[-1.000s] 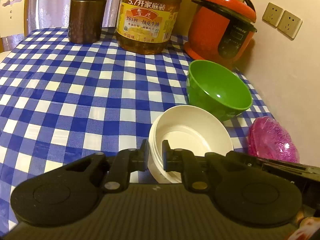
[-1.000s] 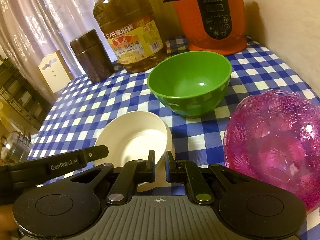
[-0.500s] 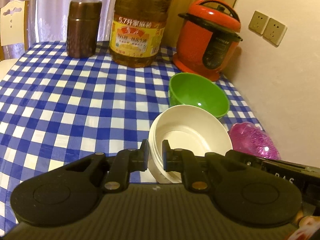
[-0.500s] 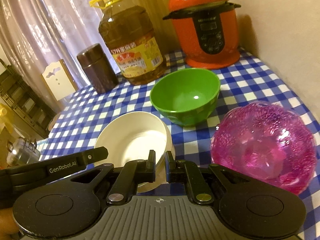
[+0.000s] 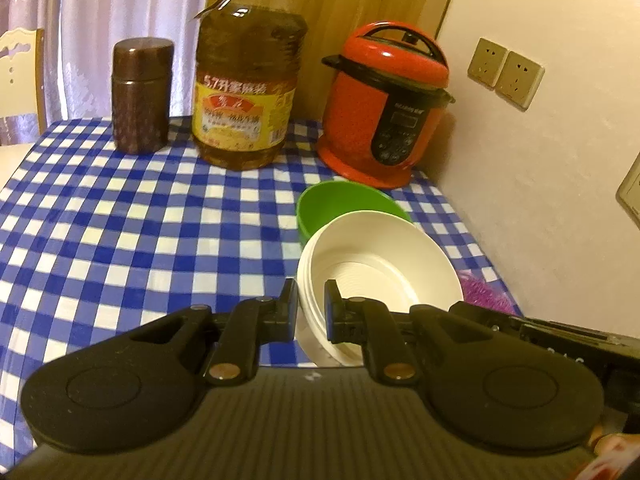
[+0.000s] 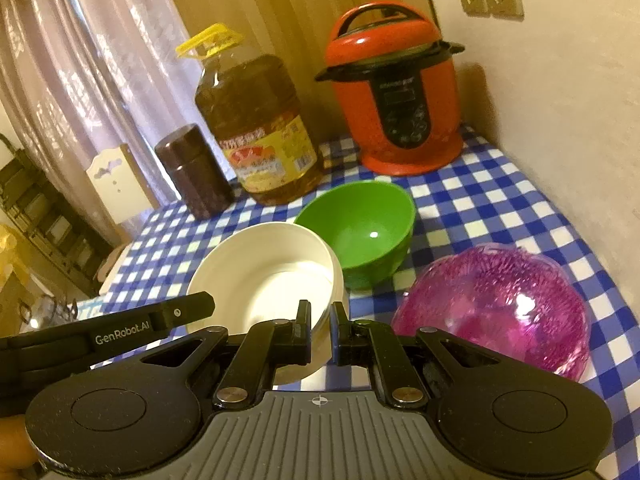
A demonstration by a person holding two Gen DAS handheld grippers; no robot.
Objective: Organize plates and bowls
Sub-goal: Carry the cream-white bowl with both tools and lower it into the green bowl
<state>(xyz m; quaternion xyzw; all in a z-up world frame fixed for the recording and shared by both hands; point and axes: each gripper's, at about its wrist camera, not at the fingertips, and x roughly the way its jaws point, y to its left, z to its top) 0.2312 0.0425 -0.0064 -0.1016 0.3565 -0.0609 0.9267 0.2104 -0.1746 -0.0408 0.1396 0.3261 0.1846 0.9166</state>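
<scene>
A white bowl [image 5: 380, 256] hangs above the blue checked table, held by its rim on two sides. My left gripper [image 5: 311, 304] is shut on the bowl's near left rim. My right gripper [image 6: 321, 322] is shut on the right rim of the white bowl [image 6: 260, 276]. Just beyond it a green bowl [image 6: 360, 224] stands on the cloth, half hidden behind the white one as the green bowl [image 5: 340, 204] in the left wrist view. A pink glass bowl [image 6: 492, 304] rests to the right, near the wall.
At the back of the table stand a brown canister [image 5: 142, 96], a large oil bottle [image 5: 246, 92] and a red pressure cooker [image 5: 384, 104]. A wall with sockets [image 5: 506, 72] runs along the right side. A white chair [image 5: 20, 76] stands at the far left.
Both grippers have risen with the white bowl held between them. The table and the things on it now sit lower and farther off in both views.
</scene>
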